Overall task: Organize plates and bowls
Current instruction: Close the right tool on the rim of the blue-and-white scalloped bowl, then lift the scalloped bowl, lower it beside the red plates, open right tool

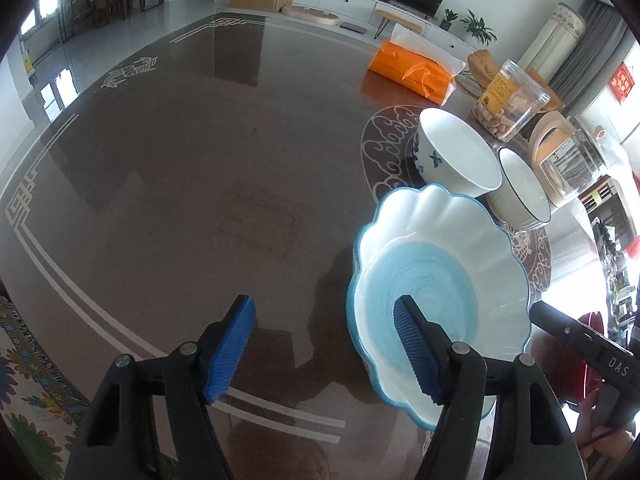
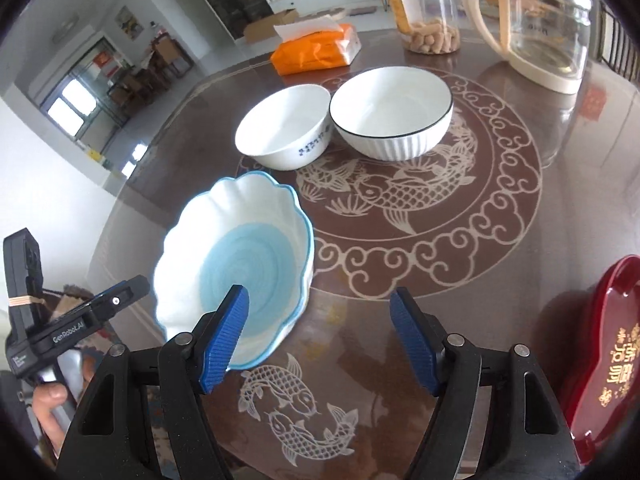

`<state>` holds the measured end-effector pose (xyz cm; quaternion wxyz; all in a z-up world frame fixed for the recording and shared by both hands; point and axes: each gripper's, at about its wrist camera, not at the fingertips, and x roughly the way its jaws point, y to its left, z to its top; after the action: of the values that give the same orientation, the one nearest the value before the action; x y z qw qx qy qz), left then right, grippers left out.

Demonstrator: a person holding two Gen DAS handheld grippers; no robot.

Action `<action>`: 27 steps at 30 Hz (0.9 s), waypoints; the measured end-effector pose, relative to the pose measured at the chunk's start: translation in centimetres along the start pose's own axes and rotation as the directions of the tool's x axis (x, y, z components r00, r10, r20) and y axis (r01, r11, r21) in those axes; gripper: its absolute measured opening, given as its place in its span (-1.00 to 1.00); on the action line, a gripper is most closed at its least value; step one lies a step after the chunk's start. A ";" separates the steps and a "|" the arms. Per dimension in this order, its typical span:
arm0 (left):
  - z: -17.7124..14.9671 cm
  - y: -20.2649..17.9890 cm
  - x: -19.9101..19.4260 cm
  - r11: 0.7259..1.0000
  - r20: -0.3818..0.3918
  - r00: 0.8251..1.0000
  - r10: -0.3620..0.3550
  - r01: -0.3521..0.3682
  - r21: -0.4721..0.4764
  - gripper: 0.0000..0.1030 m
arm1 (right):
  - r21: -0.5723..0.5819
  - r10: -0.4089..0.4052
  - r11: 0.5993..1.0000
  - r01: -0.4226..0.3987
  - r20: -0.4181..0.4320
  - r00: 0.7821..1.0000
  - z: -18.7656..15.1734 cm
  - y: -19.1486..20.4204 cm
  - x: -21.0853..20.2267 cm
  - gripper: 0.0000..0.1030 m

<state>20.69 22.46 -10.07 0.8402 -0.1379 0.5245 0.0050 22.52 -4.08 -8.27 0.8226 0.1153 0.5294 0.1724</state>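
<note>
A bright living room with a television, white cabinets and a dining set is seen beyond a large dark glossy table (image 1: 160,200) inlaid with pale fish and cloud patterns. An orange tissue pack (image 2: 316,48), a clear jar (image 2: 424,8), a glass kettle (image 2: 544,28) and a red tray (image 2: 608,344) are stood along its far and right sides.

The scalloped blue plate (image 2: 240,264) is found near the table's edge, with a ribbed bowl (image 2: 392,116) and a smaller blue-marked bowl (image 2: 284,132) touching each other just behind it.

The plate lies between the two tools: to the right of the left gripper (image 1: 328,352), whose right jaw overlaps the rim in view, and to the left of the right gripper (image 2: 320,340), whose left jaw overlaps it likewise. Both are judged about equally near. Both pairs of jaws are held apart and nothing is clamped.
</note>
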 end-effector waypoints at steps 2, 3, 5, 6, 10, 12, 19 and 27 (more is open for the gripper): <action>0.4 -0.1 1.1 1.000 -0.020 1.000 0.008 -0.008 0.001 0.14 | 0.000 -0.016 1.000 0.016 -0.033 0.999 0.5 0.3 1.9 -0.11; 0.5 -0.3 1.5 1.000 -0.026 1.000 0.012 -0.012 0.004 0.11 | 0.004 -0.017 1.000 0.018 -0.051 0.999 0.5 0.4 2.7 -0.17; 0.5 -0.4 2.3 1.000 -0.036 0.999 0.026 -0.026 0.014 0.00 | 0.013 -0.017 1.000 0.018 -0.071 0.997 0.5 0.5 3.8 -0.25; 0.5 -0.6 2.8 1.000 -0.048 0.999 0.022 -0.021 0.017 -0.15 | 0.014 -0.025 1.000 0.027 -0.077 0.997 0.4 0.5 4.3 -0.26; 0.4 -0.7 3.7 0.999 -0.075 0.996 -0.049 0.050 0.001 -0.68 | 0.036 -0.019 0.999 0.022 -0.100 0.995 0.1 0.2 5.5 -0.63; 0.4 -1.4 3.8 0.999 -0.076 0.996 -0.049 0.050 0.017 -0.82 | 0.040 -0.001 0.999 0.005 -0.097 0.995 0.0 0.2 5.4 -0.70; -0.4 -2.0 2.1 0.997 -0.037 0.997 -0.062 0.064 0.035 -0.81 | -0.022 -0.044 0.999 0.043 -0.090 0.995 -0.4 1.1 4.7 -0.78; -2.6 -4.9 -0.9 0.993 0.004 0.996 -0.089 0.088 0.077 -0.81 | -0.008 -0.035 0.999 0.035 -0.044 0.998 -1.7 0.3 0.6 -0.77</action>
<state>18.76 17.24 -9.22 0.8463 -0.1284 0.5145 -0.0519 21.20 -3.52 -9.36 0.8140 0.0991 0.5488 0.1625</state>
